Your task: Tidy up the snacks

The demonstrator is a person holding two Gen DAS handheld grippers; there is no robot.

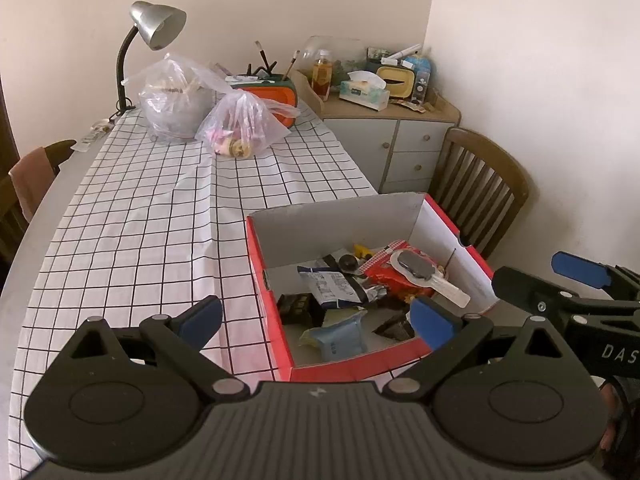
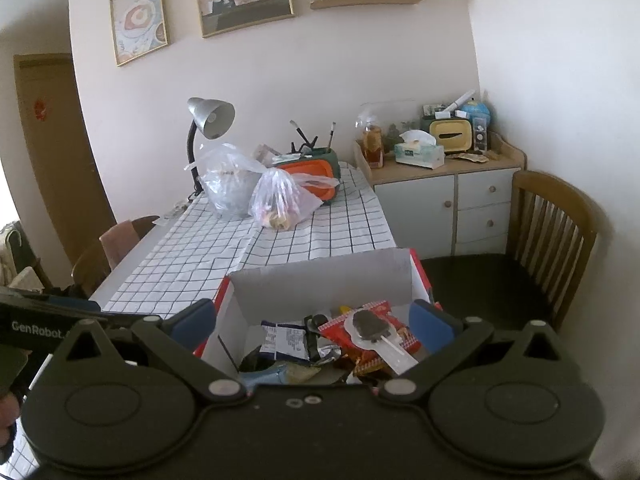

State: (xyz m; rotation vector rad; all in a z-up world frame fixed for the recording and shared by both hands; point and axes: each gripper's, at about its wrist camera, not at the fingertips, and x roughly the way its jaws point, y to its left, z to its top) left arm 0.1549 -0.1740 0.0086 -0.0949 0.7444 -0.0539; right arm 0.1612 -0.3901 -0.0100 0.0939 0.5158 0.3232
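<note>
The snacks are lying piled in the red box (image 1: 356,368), lower right of the left wrist view: a lollipop (image 1: 416,266) on top of a red packet (image 1: 390,276), a white-blue packet (image 1: 340,286) beside them, a blue pouch (image 1: 340,340) nearest. The left gripper (image 1: 316,318) is hovering over the box's near corner, fingers spread wide and empty. The right gripper (image 2: 312,320), likewise open and holding nothing, is hanging above the pile. Judging from here, a careless grab is risking two wrappers at once, or a finger catching the box wall and dragging it toward the table edge. Two bags (image 1: 240,128) are sitting at upper left, well apart.
</note>
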